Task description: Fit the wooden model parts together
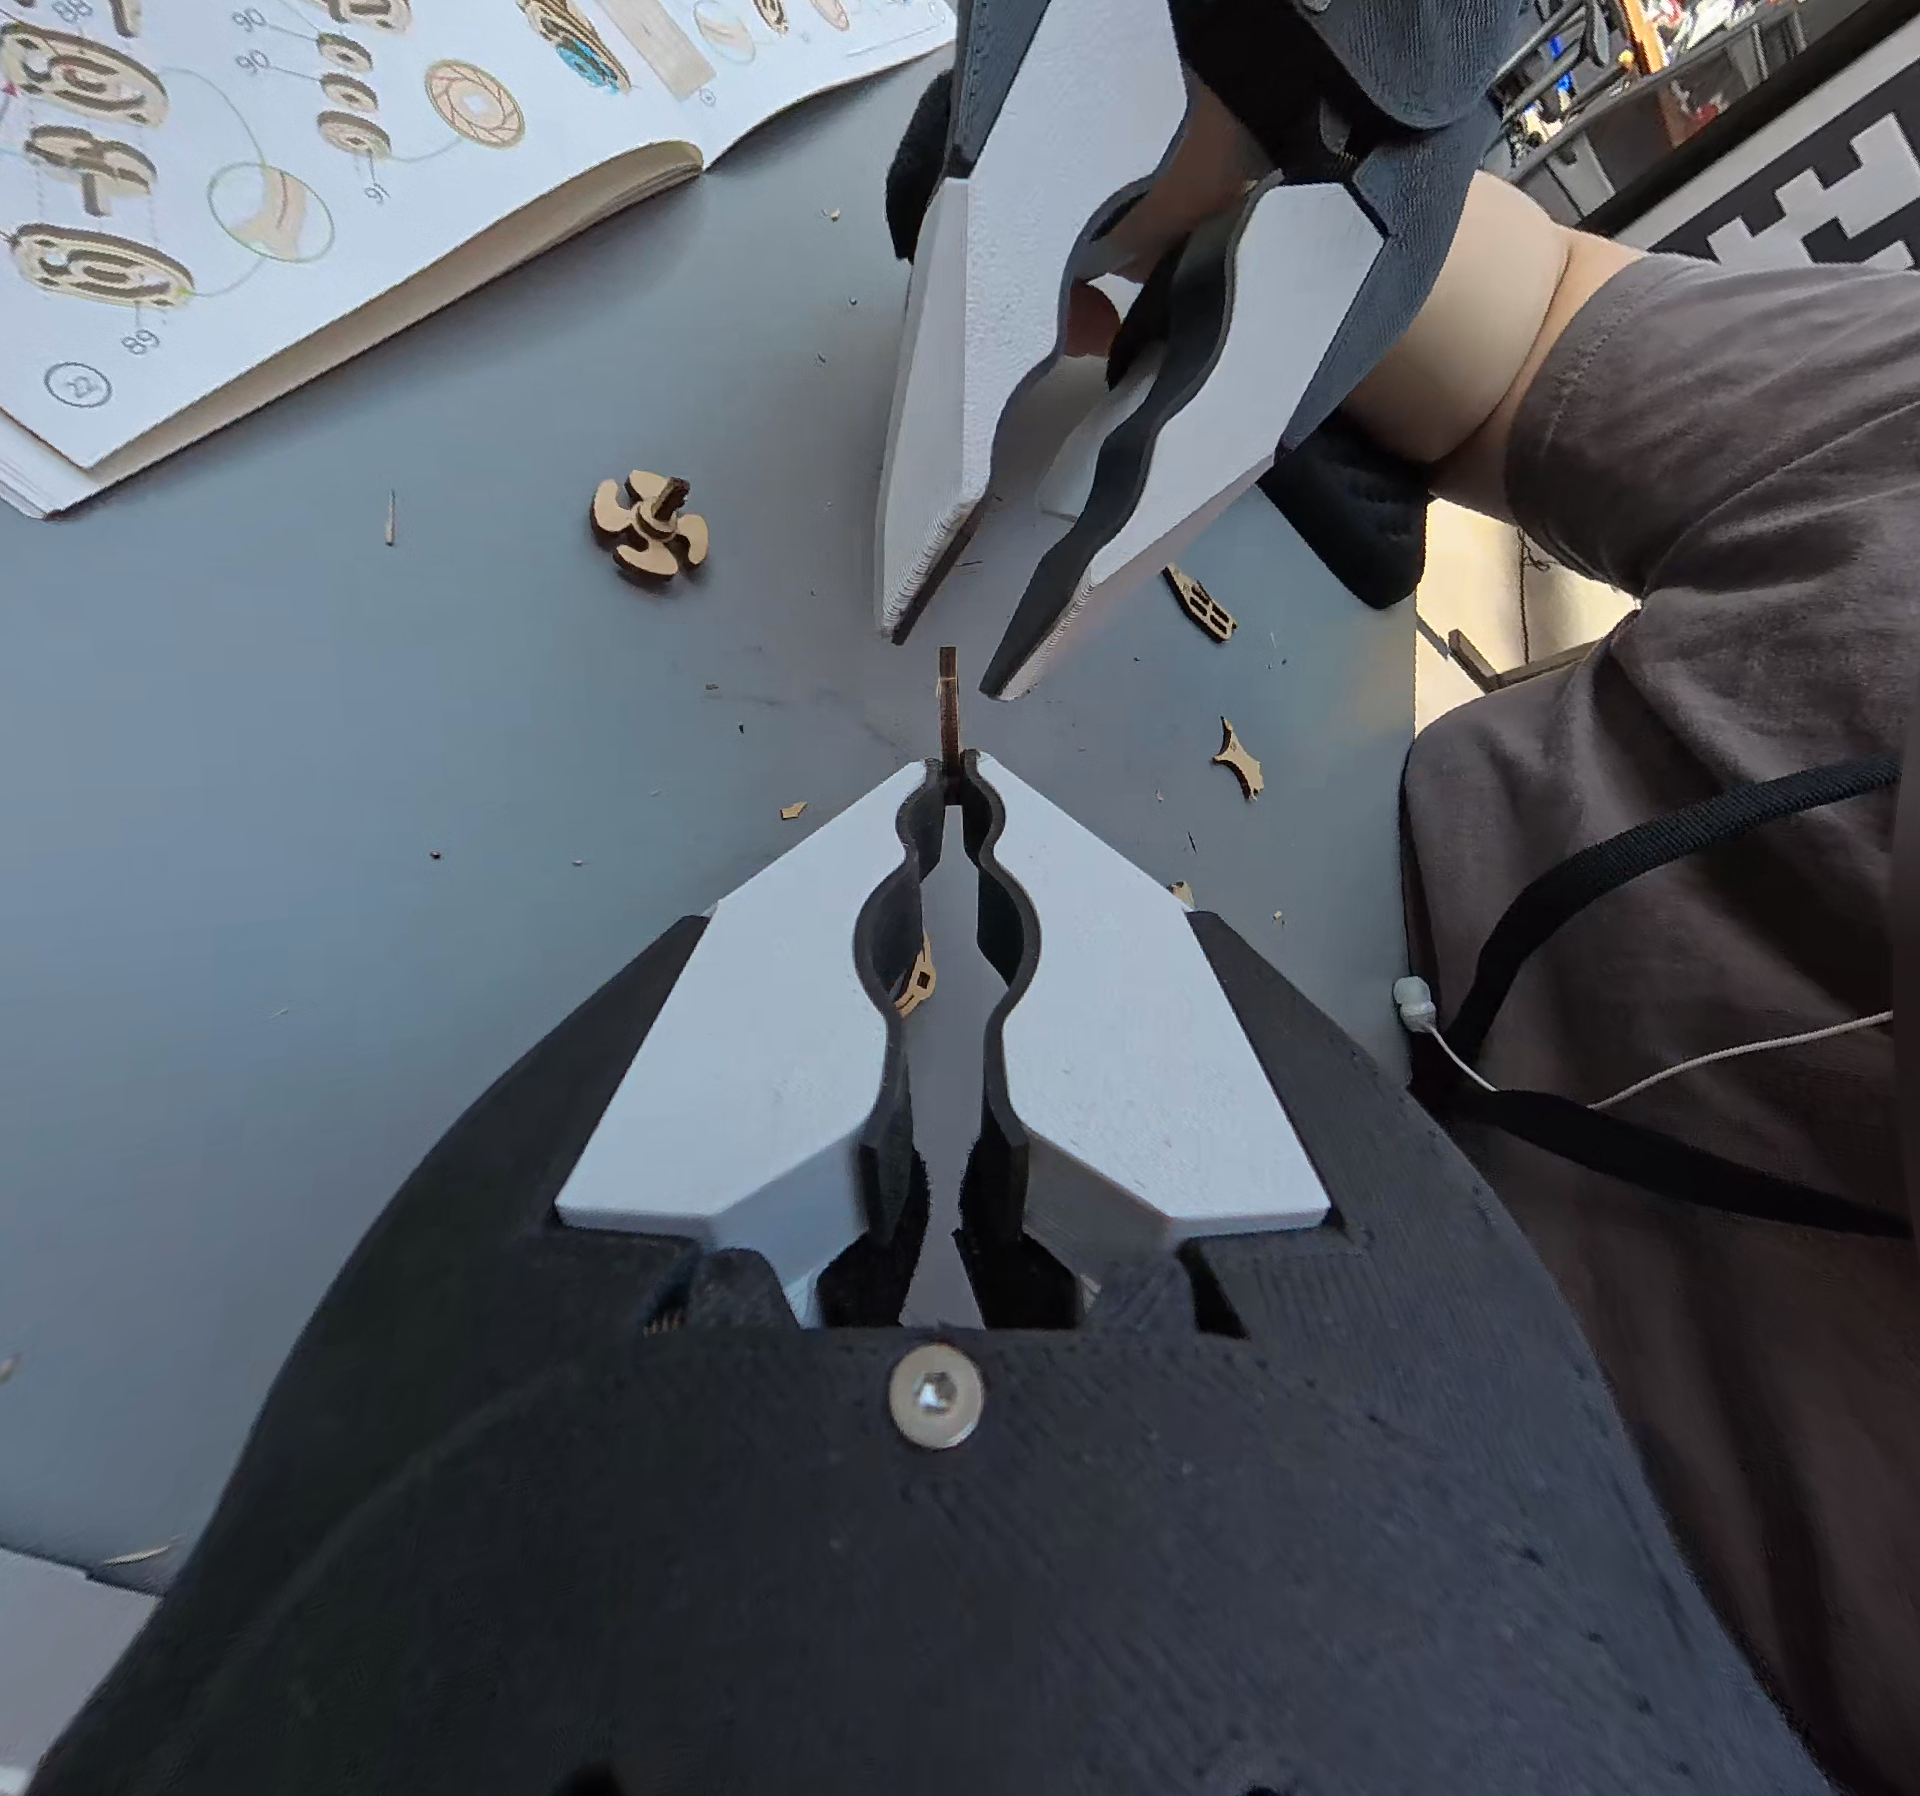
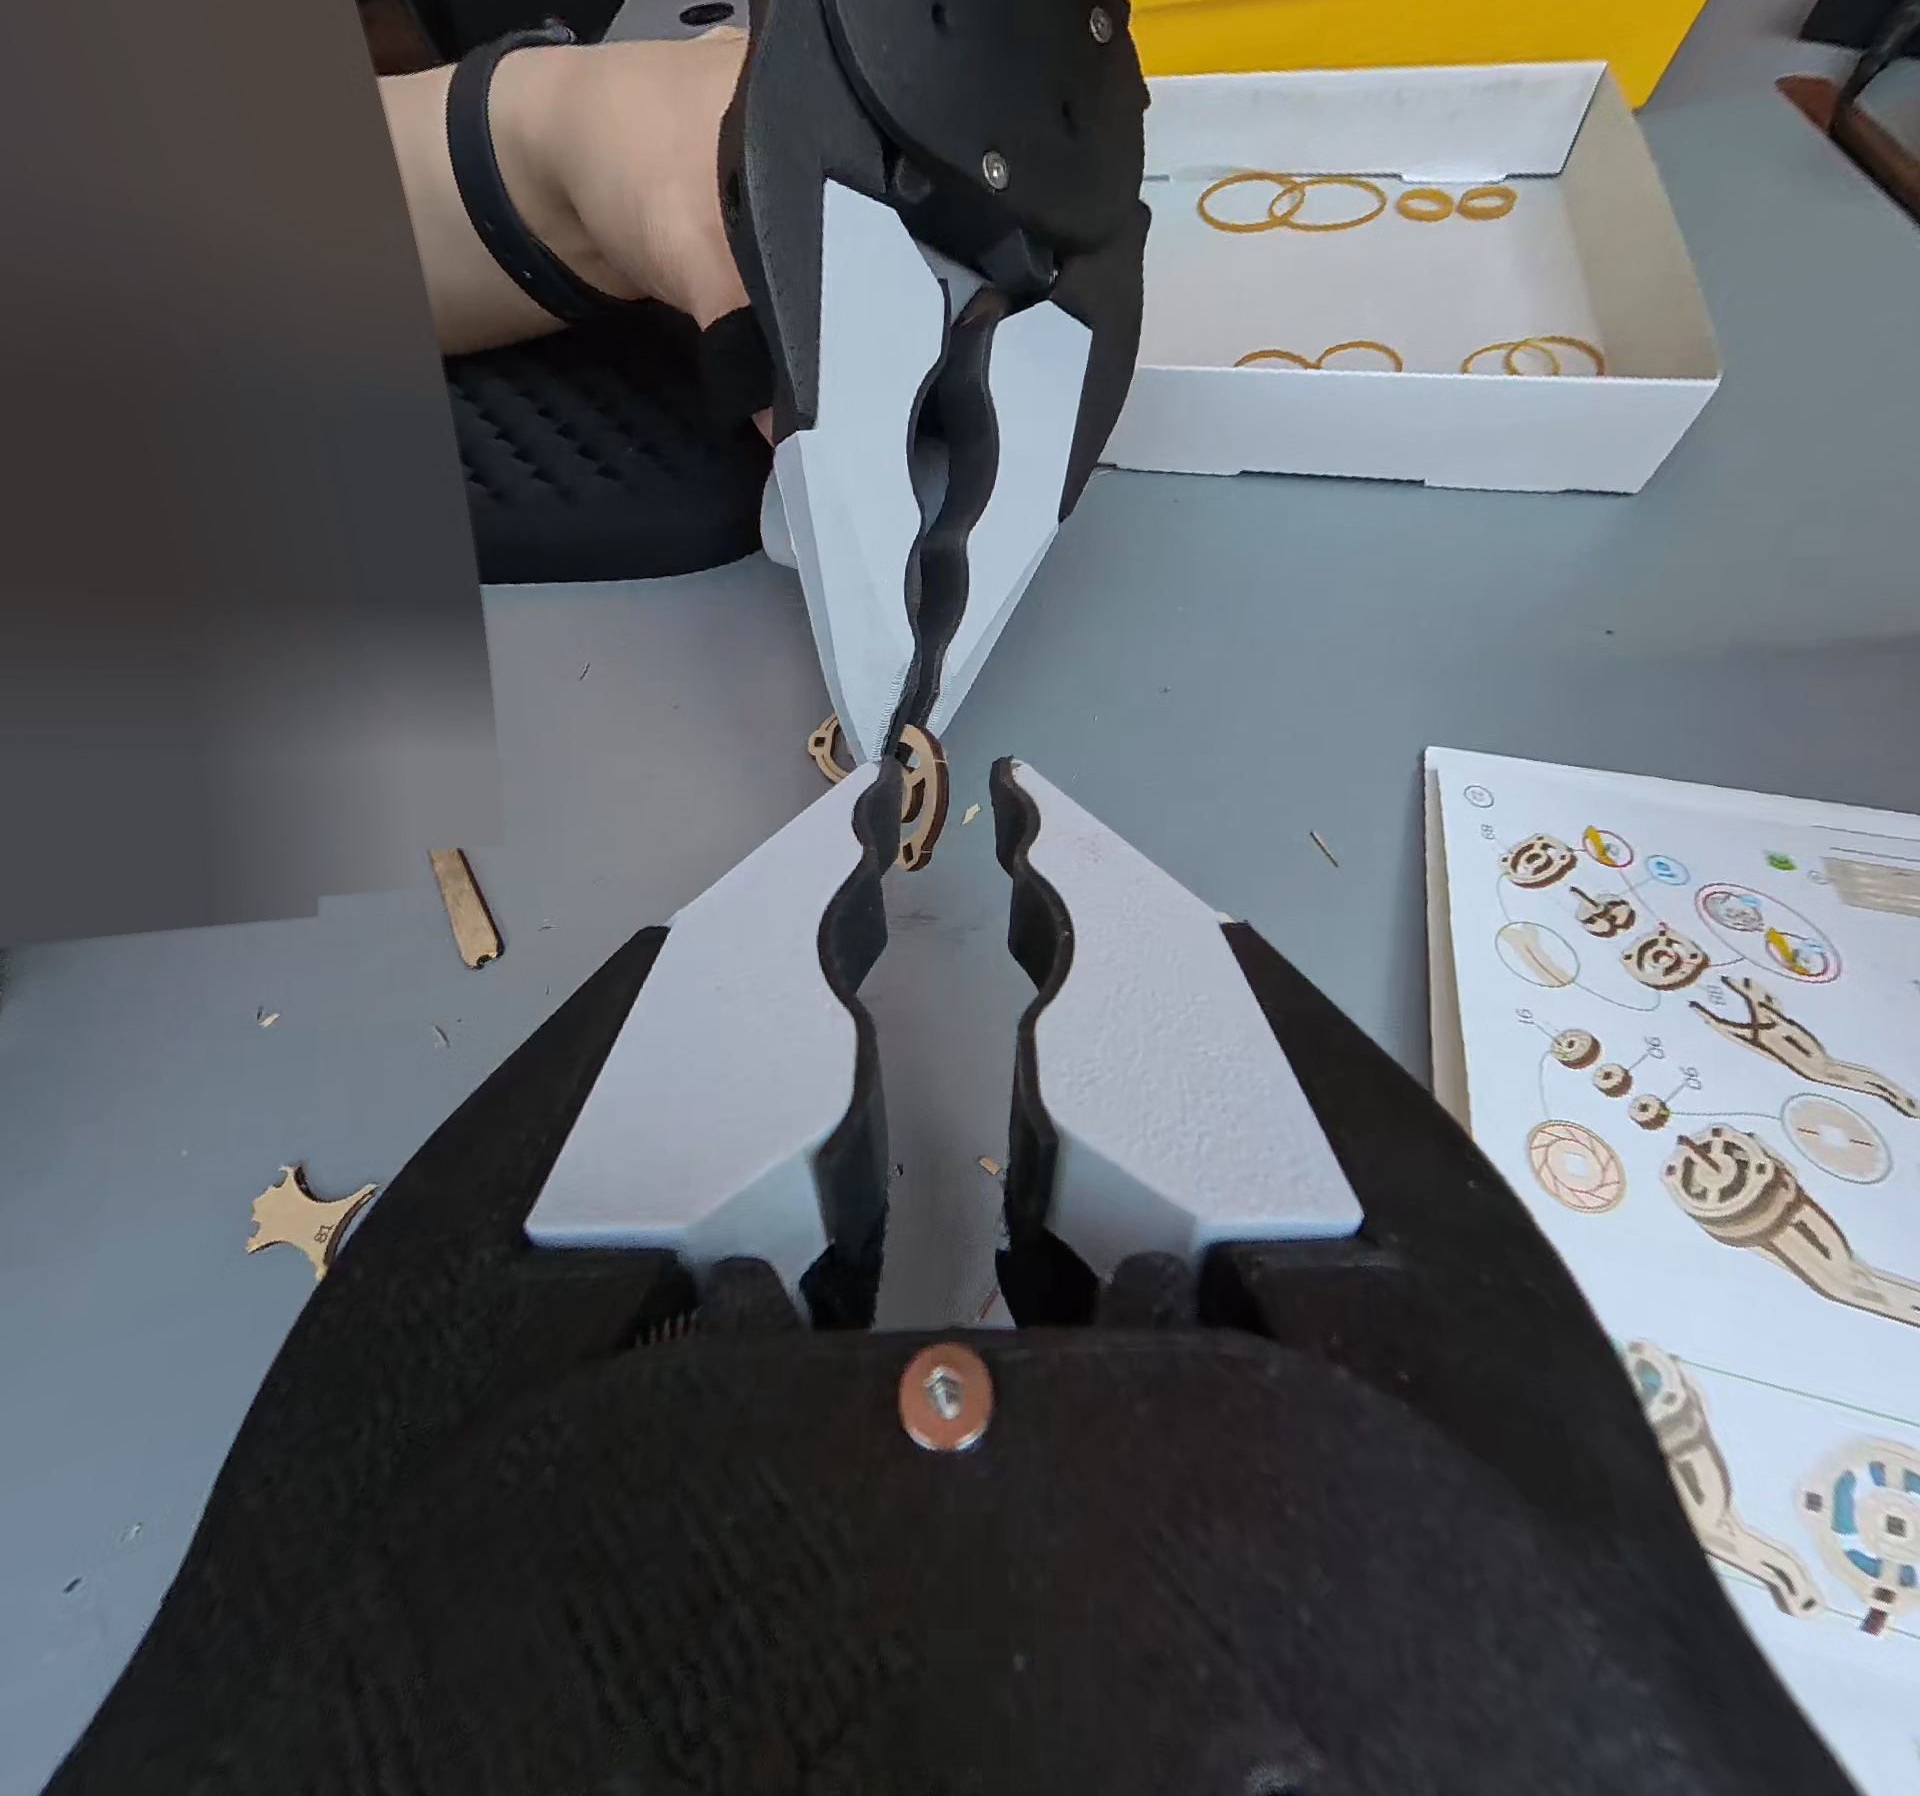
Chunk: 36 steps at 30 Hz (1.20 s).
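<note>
Left wrist view: the left tongs (image 1: 948, 767) are clamped at their tips on a thin wooden part (image 1: 948, 707), seen edge-on and standing up out of the grip, clear of the grey tabletop (image 1: 312, 811).
Right tongs: in the same view the right tongs (image 1: 940, 660) point down toward that part with their jaws slightly apart and nothing between them; the part's upper end sits just below the gap.
Right wrist view: the held piece shows as a flat, round openwork disc (image 2: 920, 796), pinched at its rim by the left tongs (image 2: 896, 747); the right tongs (image 2: 940, 778) stand open just in front of it.
Loose parts: a cross-shaped wooden assembly with a peg (image 1: 651, 522) lies well to the side, and a curved offcut (image 1: 1238, 757) near the tabletop edge.
Other things: an open instruction booklet (image 1: 343, 136) and a white box of rubber bands (image 2: 1382, 292) sit farther off.
Step in hand: probably a handover or regrip of the disc, though which mating piece is meant I cannot tell.
Risk: the hold is only a thin rim pinch, so closing off-centre could twist the disc out, or snap its fine spokes.
</note>
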Each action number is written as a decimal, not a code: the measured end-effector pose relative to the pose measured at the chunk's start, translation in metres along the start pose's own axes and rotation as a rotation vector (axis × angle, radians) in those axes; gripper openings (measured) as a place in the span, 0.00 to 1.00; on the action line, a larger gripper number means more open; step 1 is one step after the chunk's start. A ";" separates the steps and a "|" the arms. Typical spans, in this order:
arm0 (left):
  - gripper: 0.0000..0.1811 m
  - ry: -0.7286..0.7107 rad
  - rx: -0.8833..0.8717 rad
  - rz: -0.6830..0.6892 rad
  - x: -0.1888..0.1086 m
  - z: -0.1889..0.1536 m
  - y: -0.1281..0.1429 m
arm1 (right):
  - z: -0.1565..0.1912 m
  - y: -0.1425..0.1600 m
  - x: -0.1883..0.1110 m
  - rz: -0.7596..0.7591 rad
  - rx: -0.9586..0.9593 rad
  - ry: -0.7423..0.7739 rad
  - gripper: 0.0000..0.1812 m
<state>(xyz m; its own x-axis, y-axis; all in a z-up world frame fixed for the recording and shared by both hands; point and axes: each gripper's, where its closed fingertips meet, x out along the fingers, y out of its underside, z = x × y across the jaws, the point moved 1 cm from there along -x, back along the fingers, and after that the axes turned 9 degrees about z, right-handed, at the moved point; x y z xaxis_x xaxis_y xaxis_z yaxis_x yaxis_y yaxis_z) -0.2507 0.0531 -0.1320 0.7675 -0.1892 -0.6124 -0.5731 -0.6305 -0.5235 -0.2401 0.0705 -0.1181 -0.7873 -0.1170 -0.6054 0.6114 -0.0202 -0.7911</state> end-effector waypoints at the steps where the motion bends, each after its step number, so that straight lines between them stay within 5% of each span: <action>1: 0.00 -0.002 0.012 0.011 0.001 -0.001 0.001 | 0.000 0.003 0.002 0.019 0.020 -0.016 0.09; 8: 0.00 0.000 0.020 -0.053 -0.008 -0.001 -0.007 | 0.001 0.000 -0.003 -0.028 0.219 -0.166 0.01; 13: 0.16 -0.010 0.002 -0.160 -0.026 0.007 -0.018 | -0.021 -0.020 -0.028 -0.252 0.438 -0.218 0.01; 19: 0.11 0.205 -0.077 -0.340 -0.031 -0.011 -0.039 | -0.030 -0.034 -0.041 -0.442 0.585 -0.291 0.01; 25: 0.00 0.117 0.002 -0.383 -0.038 -0.012 -0.044 | -0.025 -0.037 -0.034 -0.454 0.577 -0.287 0.01; 36: 0.00 0.119 -0.036 -0.399 -0.050 -0.003 -0.041 | -0.017 -0.030 -0.024 -0.380 0.527 -0.322 0.01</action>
<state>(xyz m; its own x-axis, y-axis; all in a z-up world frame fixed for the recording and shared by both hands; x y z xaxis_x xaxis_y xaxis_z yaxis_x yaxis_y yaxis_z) -0.2647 0.0867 -0.0782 0.9565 -0.0094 -0.2917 -0.2153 -0.6979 -0.6831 -0.2409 0.0908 -0.0816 -0.9399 -0.2917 -0.1775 0.3220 -0.5839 -0.7452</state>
